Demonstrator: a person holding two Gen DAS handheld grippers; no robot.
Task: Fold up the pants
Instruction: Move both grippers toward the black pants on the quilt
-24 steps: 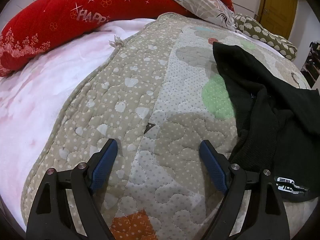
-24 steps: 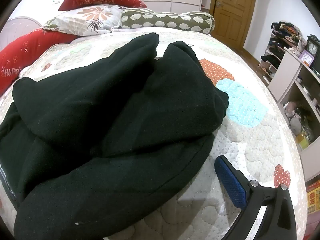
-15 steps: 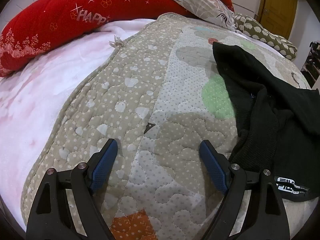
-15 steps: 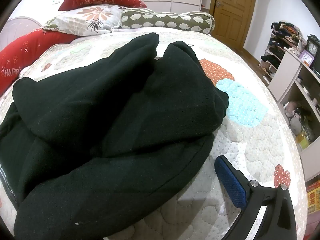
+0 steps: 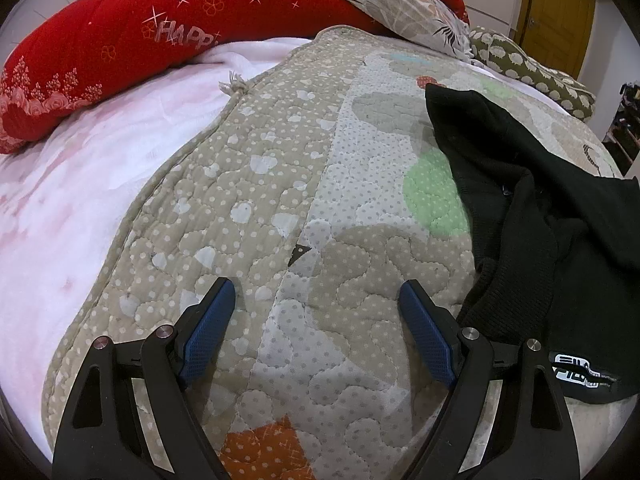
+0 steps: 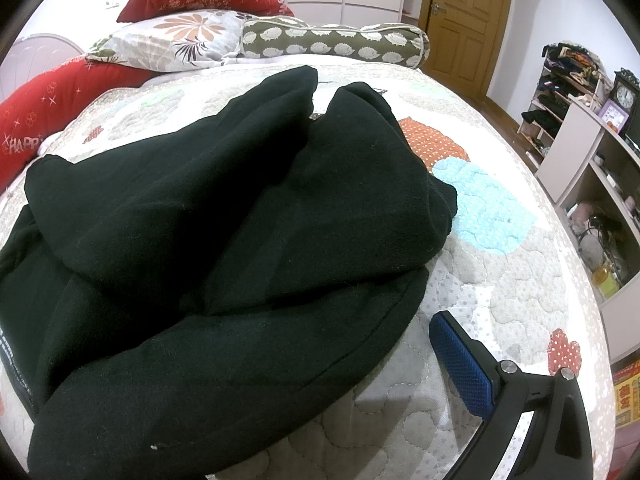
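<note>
Nothing moved; pants (image 6: 224, 240) beside open jaws.

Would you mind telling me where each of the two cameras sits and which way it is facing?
Left wrist: on the left gripper, angled down at bare quilt; both open fingers show, pants at right.
Right wrist: on the right gripper, angled down across the pants toward the door; only one finger shows.
Shared: pants, quilt, red pillow, door.
</note>
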